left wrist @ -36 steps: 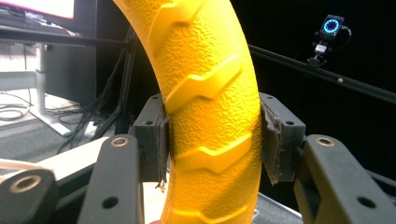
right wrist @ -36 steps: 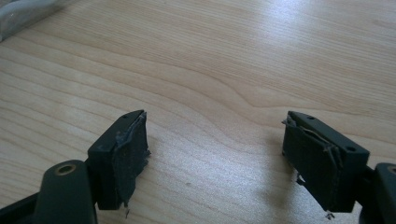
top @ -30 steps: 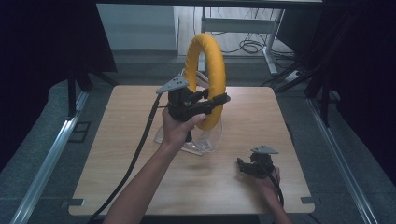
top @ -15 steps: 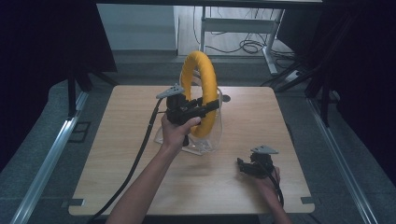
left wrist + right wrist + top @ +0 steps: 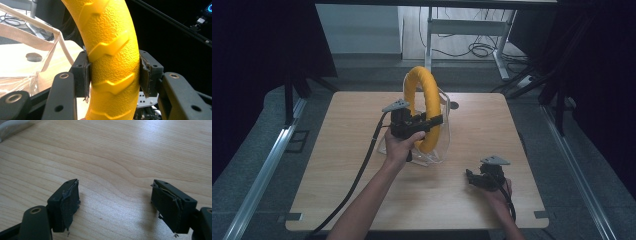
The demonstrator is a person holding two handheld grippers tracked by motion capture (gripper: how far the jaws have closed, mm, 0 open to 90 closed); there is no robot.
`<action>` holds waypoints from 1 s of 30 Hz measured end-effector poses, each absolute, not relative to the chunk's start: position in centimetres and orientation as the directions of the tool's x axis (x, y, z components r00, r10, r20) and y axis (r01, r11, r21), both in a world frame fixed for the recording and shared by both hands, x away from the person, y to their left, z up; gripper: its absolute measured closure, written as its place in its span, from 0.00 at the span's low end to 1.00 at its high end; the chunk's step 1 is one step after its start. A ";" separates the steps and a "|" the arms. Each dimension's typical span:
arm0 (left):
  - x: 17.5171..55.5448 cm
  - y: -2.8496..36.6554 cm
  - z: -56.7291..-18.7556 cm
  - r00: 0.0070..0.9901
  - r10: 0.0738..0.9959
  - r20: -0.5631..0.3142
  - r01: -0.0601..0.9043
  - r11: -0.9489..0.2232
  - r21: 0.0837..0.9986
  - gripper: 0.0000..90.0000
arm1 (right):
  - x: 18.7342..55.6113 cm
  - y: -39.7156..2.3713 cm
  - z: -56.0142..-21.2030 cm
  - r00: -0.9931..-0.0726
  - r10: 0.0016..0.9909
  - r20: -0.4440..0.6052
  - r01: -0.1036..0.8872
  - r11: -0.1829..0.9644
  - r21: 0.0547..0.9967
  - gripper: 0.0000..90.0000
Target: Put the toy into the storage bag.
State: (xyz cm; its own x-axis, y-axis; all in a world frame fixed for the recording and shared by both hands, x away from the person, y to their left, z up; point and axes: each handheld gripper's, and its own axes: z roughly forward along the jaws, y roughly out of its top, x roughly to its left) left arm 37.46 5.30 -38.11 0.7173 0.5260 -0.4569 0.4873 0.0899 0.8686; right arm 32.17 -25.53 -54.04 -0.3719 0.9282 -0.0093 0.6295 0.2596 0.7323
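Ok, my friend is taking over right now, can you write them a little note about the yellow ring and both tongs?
Left tongs: shut on the yellow ring, held upright, its lower part inside the clear bag on the table.
Right tongs: open, holding nothing, low over bare wood near the table's right front.
Done: ring gripped and partly in the bag.
Left: probably seat it fully, let go, draw the tongs out. The right tongs could steady the bag.

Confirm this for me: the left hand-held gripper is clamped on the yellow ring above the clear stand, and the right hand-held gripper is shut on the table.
One thing is wrong: the right hand-held gripper is open, its jaws standing apart over bare table, as the right gripper view shows. The rest stands: the left hand-held gripper is clamped on the yellow ring above the clear stand.
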 end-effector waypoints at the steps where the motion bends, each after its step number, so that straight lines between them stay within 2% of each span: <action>1: 37.5 5.3 -38.2 0.716 0.529 -0.456 0.486 0.090 0.869 0.56 | 32.2 -25.5 -54.0 -0.372 0.928 -0.009 0.629 0.260 0.732 0.25; 24: 37.4 6.4 -39.8 0.669 0.581 -0.464 0.514 0.089 0.853 0.55 | 32.2 -25.5 -54.0 -0.371 0.929 -0.012 0.629 0.260 0.733 0.25; 30: 37.3 6.6 -39.4 0.664 0.599 -0.447 0.505 0.081 0.859 0.50 | 32.2 -25.5 -54.1 -0.371 0.929 -0.008 0.629 0.258 0.733 0.25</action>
